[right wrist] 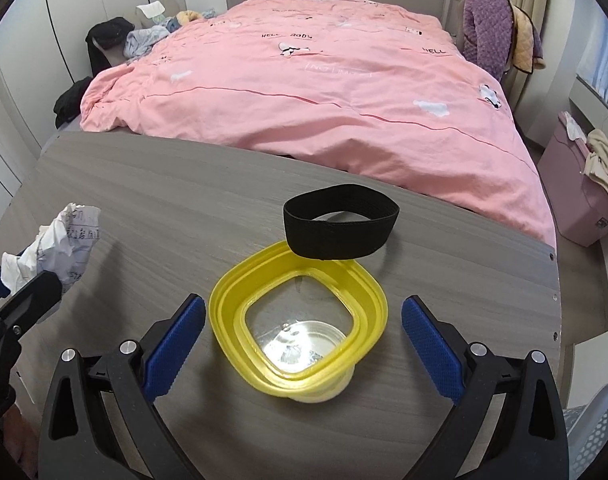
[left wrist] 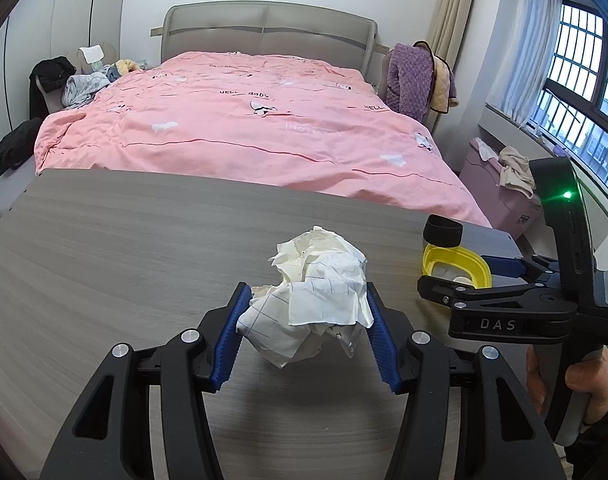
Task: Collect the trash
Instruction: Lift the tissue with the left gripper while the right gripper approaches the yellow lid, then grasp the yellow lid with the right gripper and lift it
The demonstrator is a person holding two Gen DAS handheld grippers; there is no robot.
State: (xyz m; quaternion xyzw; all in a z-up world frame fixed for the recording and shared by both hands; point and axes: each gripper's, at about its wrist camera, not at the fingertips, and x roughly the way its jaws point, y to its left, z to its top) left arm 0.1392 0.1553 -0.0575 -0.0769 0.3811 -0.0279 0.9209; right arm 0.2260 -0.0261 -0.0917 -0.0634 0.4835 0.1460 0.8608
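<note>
Here the left gripper [left wrist: 306,320] is clamped on a crumpled paper ball [left wrist: 316,300], its blue pads pressing both sides; the ball seems to hang just clear of the grey table [left wrist: 123,248], though the angle makes that hard to judge. The right gripper [right wrist: 304,346] stands wide apart, its pads on either side of a yellow-rimmed clear container [right wrist: 299,320] without touching it. Just beyond the container's far rim lies a black elastic band [right wrist: 340,220]. Behind the table is a bed with a pink duvet [right wrist: 324,92].
</note>
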